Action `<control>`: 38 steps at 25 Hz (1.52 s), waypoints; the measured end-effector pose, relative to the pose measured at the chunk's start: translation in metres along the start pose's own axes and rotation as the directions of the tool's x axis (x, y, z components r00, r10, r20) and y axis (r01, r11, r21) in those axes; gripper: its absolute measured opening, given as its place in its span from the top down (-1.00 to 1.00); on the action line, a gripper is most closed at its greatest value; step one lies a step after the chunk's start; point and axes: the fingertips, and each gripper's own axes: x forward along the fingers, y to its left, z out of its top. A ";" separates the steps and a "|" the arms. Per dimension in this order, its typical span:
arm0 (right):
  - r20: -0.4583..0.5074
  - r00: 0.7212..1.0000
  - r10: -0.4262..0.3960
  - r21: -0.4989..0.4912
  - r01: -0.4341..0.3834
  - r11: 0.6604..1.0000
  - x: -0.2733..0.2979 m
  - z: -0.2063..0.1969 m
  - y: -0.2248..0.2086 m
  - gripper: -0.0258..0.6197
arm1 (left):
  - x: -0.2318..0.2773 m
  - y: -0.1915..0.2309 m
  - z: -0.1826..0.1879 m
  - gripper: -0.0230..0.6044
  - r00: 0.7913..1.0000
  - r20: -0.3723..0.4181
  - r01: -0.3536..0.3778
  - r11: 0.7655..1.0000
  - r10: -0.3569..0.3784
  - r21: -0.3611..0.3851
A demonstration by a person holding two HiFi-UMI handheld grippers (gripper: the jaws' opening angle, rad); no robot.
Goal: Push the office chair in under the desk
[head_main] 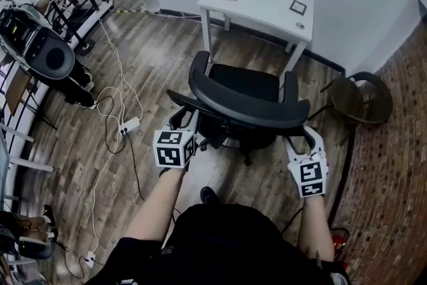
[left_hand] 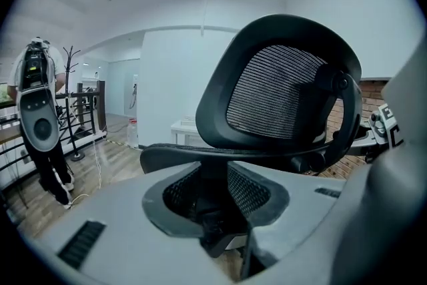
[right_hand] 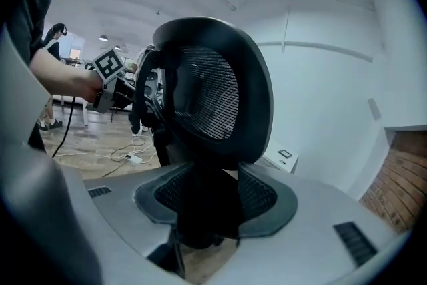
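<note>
While the office chair (head_main: 243, 100) stands on the wood floor just short of the white desk (head_main: 263, 7), its seat facing the desk but not yet under it, I judge I'm mid-push. My left gripper (head_main: 189, 118) has its fingers clamped on the left end of the backrest rim. The right gripper (head_main: 301, 137) straddles the right end, fingers spread wide and not pinching the rim between them. Next I should drive both ends evenly, aiming the seat between the desk legs and watching the armrests.
</note>
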 end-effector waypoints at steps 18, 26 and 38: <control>-0.045 0.984 -0.170 -0.116 0.164 0.980 0.058 0.025 -0.005 0.35 | 0.061 0.043 0.036 0.60 0.997 -0.043 0.074 0.993 -0.070 0.092; -0.013 0.987 -0.163 -0.116 0.161 0.980 0.103 0.039 -0.022 0.40 | 0.110 0.065 0.057 0.72 0.997 -0.032 0.070 0.994 -0.067 0.090; 0.000 0.992 -0.123 -0.101 0.122 0.987 0.171 0.061 -0.077 0.46 | 0.198 0.089 0.101 0.73 0.997 0.008 0.078 0.996 -0.079 0.043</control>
